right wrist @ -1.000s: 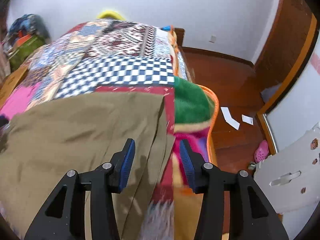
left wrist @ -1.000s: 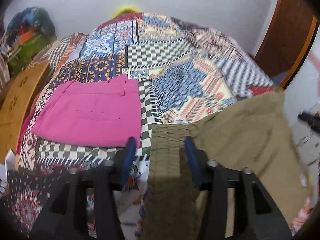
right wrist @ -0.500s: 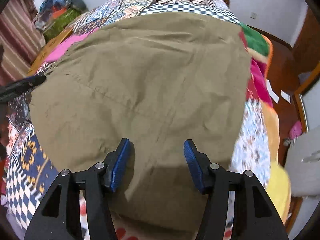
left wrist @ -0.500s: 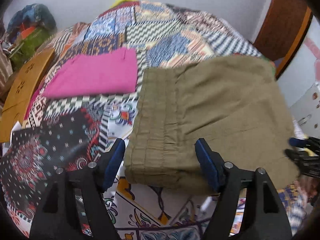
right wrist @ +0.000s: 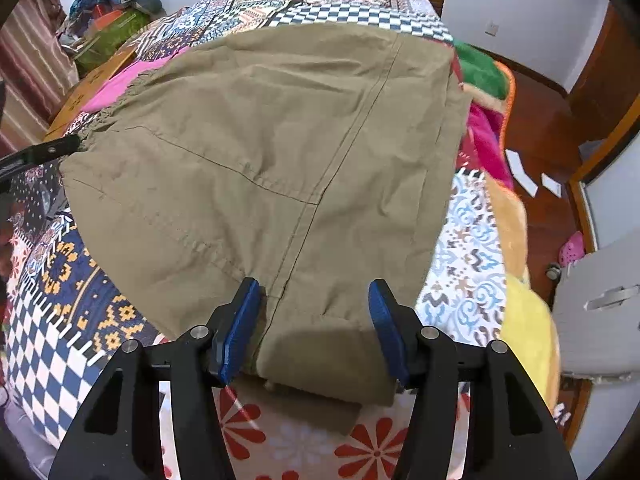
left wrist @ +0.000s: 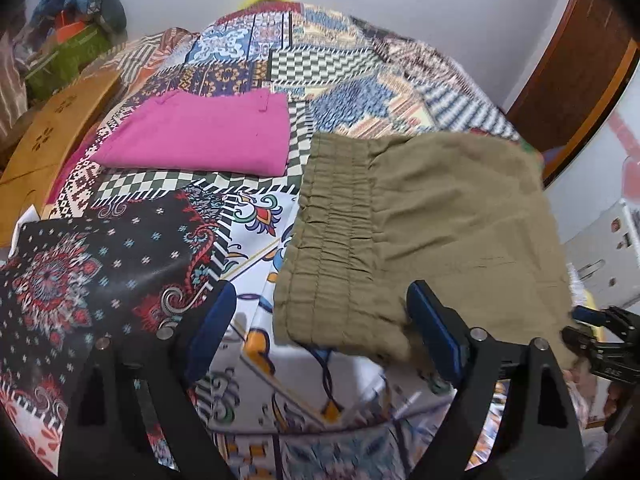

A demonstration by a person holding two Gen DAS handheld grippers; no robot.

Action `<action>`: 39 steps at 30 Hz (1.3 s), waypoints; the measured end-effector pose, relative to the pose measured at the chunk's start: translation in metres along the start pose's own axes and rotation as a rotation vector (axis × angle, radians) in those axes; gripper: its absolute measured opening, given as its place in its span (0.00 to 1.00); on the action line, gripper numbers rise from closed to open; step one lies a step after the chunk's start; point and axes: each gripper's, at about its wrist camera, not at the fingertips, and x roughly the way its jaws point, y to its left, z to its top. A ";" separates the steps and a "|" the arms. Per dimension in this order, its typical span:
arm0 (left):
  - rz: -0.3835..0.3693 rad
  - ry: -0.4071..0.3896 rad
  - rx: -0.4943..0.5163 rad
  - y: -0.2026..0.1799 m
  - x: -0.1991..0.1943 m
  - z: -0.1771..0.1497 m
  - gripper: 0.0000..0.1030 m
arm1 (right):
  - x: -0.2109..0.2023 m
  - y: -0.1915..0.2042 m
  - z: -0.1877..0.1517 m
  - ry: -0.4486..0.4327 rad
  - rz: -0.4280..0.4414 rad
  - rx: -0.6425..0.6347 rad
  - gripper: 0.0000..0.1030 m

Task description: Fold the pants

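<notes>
A: Starting at the left, what's different from a second ago?

B: The folded magenta pants (left wrist: 200, 140) lie flat on the patchwork quilt-covered bed (left wrist: 120, 280) as they did then. The left tool (left wrist: 318, 330) had the gathered elastic waistband (left wrist: 332, 232) of the olive-khaki pants (left wrist: 440, 232) running between its fingers; now its blue pads (left wrist: 210, 332) stand wide apart and the waistband's near corner rests on the quilt between them, gripped by nothing. That tool is released.

A: And the khaki pants themselves?

B: A second ago they were raised off the bed. Now, in the right wrist view, the olive-khaki pants (right wrist: 280, 152) are spread flat across the quilt-covered bed (right wrist: 60, 300), doubled over, with a lower layer peeking out at the near edge.

A: The right tool?

B: The right tool (right wrist: 314, 328) is also let go, its jaws wide open on either side of the near folded edge, much as half a second ago. The cloth sits between them unpinched.

A: So where does that leave the job?

B: I'd judge one fold is laid down. The bundle looks wider than the magenta one, so another fold probably remains.
</notes>
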 end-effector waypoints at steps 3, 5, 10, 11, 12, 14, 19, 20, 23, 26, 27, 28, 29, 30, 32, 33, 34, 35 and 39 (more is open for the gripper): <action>-0.023 0.000 -0.023 0.000 -0.015 -0.004 0.87 | -0.013 0.003 0.002 -0.037 -0.038 -0.015 0.51; -0.052 0.014 -0.050 0.000 -0.022 -0.008 0.88 | -0.025 0.007 0.006 -0.075 -0.054 -0.024 0.52; -0.160 0.094 -0.136 -0.001 -0.018 -0.020 0.91 | -0.046 0.015 0.015 -0.173 -0.045 -0.015 0.56; -0.191 0.115 -0.157 -0.002 -0.015 -0.022 0.91 | -0.047 0.019 0.017 -0.188 -0.042 -0.016 0.57; -0.207 0.128 -0.169 -0.003 -0.012 -0.023 0.91 | -0.048 0.022 0.020 -0.198 -0.035 -0.017 0.57; -0.239 0.155 -0.205 -0.004 -0.006 -0.026 0.91 | -0.048 0.027 0.025 -0.214 -0.023 -0.016 0.57; -0.353 0.219 -0.334 0.003 0.019 -0.027 0.91 | -0.037 0.037 0.032 -0.215 -0.005 -0.032 0.57; -0.361 0.220 -0.349 0.004 0.021 -0.026 0.91 | -0.032 0.039 0.033 -0.211 -0.002 -0.034 0.57; -0.391 0.192 -0.386 0.007 0.026 -0.020 0.91 | -0.018 0.042 0.038 -0.188 -0.010 -0.042 0.57; -0.425 0.182 -0.422 0.009 0.031 -0.015 0.91 | -0.002 0.044 0.039 -0.151 -0.023 -0.052 0.57; -0.429 0.178 -0.426 0.009 0.033 -0.013 0.91 | 0.004 0.044 0.038 -0.134 -0.020 -0.054 0.57; -0.438 0.170 -0.432 0.008 0.034 -0.011 0.91 | 0.010 0.045 0.037 -0.114 -0.015 -0.056 0.57; -0.440 0.164 -0.438 0.007 0.036 -0.008 0.91 | 0.016 0.046 0.036 -0.095 -0.006 -0.059 0.57; -0.443 0.161 -0.439 0.007 0.036 -0.008 0.91 | 0.020 0.046 0.035 -0.088 -0.002 -0.059 0.57; -0.453 0.156 -0.439 0.004 0.041 -0.005 0.91 | 0.021 0.046 0.032 -0.092 0.007 -0.053 0.57; -0.458 0.157 -0.444 0.004 0.044 -0.004 0.91 | 0.020 0.045 0.032 -0.097 0.050 -0.061 0.57; -0.465 0.157 -0.452 0.005 0.047 -0.004 0.91 | 0.020 0.043 0.032 -0.094 0.057 -0.058 0.57; -0.476 0.156 -0.467 0.007 0.048 -0.003 0.91 | 0.021 0.041 0.032 -0.090 0.070 -0.050 0.57; -0.545 0.154 -0.554 0.015 0.057 -0.003 0.92 | 0.023 0.041 0.030 -0.085 0.094 -0.040 0.57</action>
